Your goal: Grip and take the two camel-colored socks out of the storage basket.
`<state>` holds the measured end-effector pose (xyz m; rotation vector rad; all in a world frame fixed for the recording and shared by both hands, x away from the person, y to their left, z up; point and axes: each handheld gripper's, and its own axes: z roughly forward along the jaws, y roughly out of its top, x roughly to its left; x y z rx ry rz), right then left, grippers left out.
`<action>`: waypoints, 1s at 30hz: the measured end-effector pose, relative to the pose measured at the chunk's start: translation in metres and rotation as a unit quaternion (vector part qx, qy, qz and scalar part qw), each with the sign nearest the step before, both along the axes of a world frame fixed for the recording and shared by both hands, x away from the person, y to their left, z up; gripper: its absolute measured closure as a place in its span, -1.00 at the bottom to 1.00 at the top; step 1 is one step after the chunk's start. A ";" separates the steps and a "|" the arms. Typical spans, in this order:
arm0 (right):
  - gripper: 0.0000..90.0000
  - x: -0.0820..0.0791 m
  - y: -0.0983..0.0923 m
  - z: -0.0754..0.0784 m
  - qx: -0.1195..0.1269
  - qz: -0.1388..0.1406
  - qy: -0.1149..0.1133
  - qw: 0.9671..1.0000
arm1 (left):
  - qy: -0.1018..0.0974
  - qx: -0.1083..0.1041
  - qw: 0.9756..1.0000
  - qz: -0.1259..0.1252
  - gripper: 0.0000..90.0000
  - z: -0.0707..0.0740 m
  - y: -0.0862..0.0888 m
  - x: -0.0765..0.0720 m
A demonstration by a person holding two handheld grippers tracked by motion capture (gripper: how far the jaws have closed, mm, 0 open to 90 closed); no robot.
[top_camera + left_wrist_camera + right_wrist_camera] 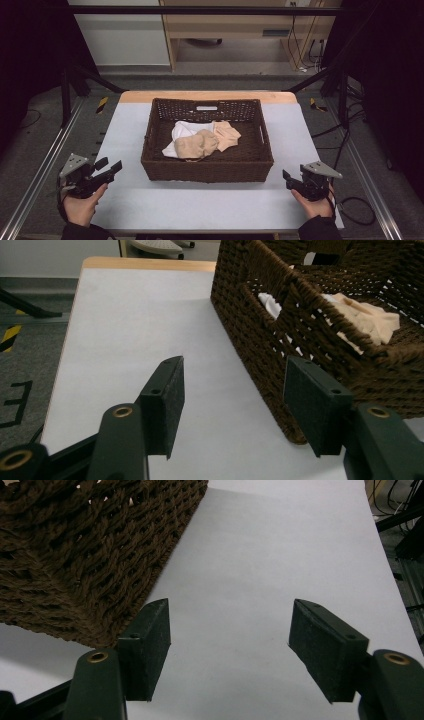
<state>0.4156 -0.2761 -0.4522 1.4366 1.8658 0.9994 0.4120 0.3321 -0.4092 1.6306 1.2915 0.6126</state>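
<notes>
A dark brown woven basket (207,167) is sitting in the middle of the pale tabletop (200,205), toward its far edge. Inside it, a white cloth (181,132) and two beige cloths (197,145) are lying crumpled together on the basket floor, the beige ones partly on top of the white one.

The left claw (111,166) is resting in the person's left hand (82,207) at the near left of the tabletop, just beside the basket's left wall but not touching it. Its jaws are standing wide apart with nothing between them; in the left gripper view the basket's near corner is showing past the jaws.

The right claw (288,178) is being held in the right hand (312,205) at the near right, near the basket's front right corner. Its jaws are also spread apart over bare tabletop, holding nothing.
</notes>
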 end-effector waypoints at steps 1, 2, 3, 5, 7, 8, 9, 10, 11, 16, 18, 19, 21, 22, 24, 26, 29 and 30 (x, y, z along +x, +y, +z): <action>-0.27 0.000 -0.001 0.000 -0.001 0.000 0.000 1.000 | -0.002 -0.002 1.000 -0.001 -0.07 0.002 0.000 0.000; -0.27 0.001 -0.001 -0.001 -0.004 0.000 0.001 1.000 | -0.006 -0.005 1.000 0.000 -0.07 0.006 -0.001 -0.001; -0.28 0.001 -0.001 -0.001 -0.004 0.000 0.001 1.000 | -0.007 -0.006 1.000 -0.001 -0.07 0.008 -0.001 -0.001; -0.29 0.000 -0.002 -0.001 0.000 -0.002 0.001 1.000 | -0.012 -0.007 1.000 -0.002 -0.07 0.013 -0.001 -0.002; -0.30 0.000 -0.001 -0.001 0.002 -0.004 0.001 1.000 | -0.014 -0.008 1.000 -0.003 -0.07 0.015 -0.002 -0.001; -0.32 0.000 -0.001 -0.001 0.002 -0.004 0.001 1.000 | -0.016 -0.009 1.000 -0.005 -0.07 0.017 -0.002 -0.001; -0.32 0.000 -0.001 -0.001 0.001 -0.004 0.001 1.000 | -0.020 -0.008 1.000 -0.008 -0.07 0.020 -0.004 0.000; -0.32 0.000 -0.001 -0.001 -0.002 -0.004 -0.002 1.000 | -0.023 -0.009 1.000 -0.009 -0.07 0.022 -0.006 0.001; -0.33 -0.001 -0.001 0.000 0.002 -0.005 -0.002 1.000 | -0.024 -0.009 1.000 -0.012 -0.07 0.024 -0.007 0.002; -0.35 -0.001 -0.002 0.001 0.004 -0.005 -0.010 1.000 | -0.037 -0.011 0.999 -0.023 -0.06 0.035 -0.016 0.006; -0.35 -0.002 -0.002 0.002 0.004 -0.007 -0.012 1.000 | -0.043 -0.013 0.999 -0.026 -0.05 0.040 -0.020 0.008; -0.35 -0.002 -0.002 0.002 0.006 -0.007 -0.012 1.000 | -0.045 -0.013 0.998 -0.029 -0.05 0.042 -0.022 0.009; -0.35 -0.002 -0.002 0.002 0.005 -0.006 -0.013 1.000 | -0.051 -0.013 0.998 -0.032 -0.05 0.046 -0.027 0.010; -0.36 -0.001 -0.002 0.002 0.005 -0.005 -0.013 1.000 | -0.053 -0.012 0.998 -0.034 -0.06 0.048 -0.030 0.011; -0.35 -0.002 -0.001 0.003 0.005 -0.005 -0.014 1.000 | -0.057 -0.015 0.998 -0.038 -0.06 0.051 -0.035 0.013; -0.35 -0.001 -0.001 0.003 0.006 -0.006 -0.013 1.000 | -0.060 -0.017 0.997 -0.042 -0.06 0.054 -0.040 0.016; -0.35 -0.001 -0.002 0.002 0.005 -0.004 -0.012 1.000 | -0.066 -0.018 0.997 -0.047 -0.05 0.060 -0.048 0.020; -0.34 -0.001 -0.002 0.002 0.004 -0.004 -0.013 1.000 | -0.068 -0.020 0.996 -0.048 -0.05 0.062 -0.050 0.022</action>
